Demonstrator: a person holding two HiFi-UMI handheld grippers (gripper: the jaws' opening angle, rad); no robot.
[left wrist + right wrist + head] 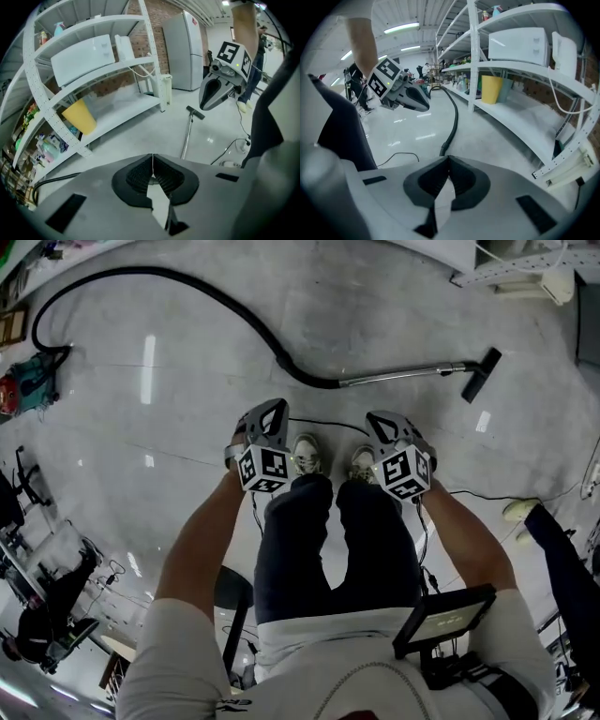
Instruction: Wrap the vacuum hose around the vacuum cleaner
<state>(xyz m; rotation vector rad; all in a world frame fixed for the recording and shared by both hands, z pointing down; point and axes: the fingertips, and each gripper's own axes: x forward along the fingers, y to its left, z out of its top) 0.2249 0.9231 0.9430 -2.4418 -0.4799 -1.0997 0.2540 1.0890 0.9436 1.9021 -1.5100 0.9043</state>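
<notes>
Fingers, left gripper (152, 159): closed together, empty.
Fingers, right gripper (448, 160): closed together, empty.
Vacuum hose (272, 345): curving ahead of shoes (307, 454).
Vacuum cleaner (36, 381): far left of shoes.

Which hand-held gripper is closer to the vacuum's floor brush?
Right. The right hand-held gripper is down-left of the floor brush; the left hand-held gripper is much farther left.

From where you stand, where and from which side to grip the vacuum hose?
Probably the end of the hose by the metal wand, from above, jaws across it: it lies flat on the floor and that end is nearest you. Right tool is shut; open it first.
</notes>
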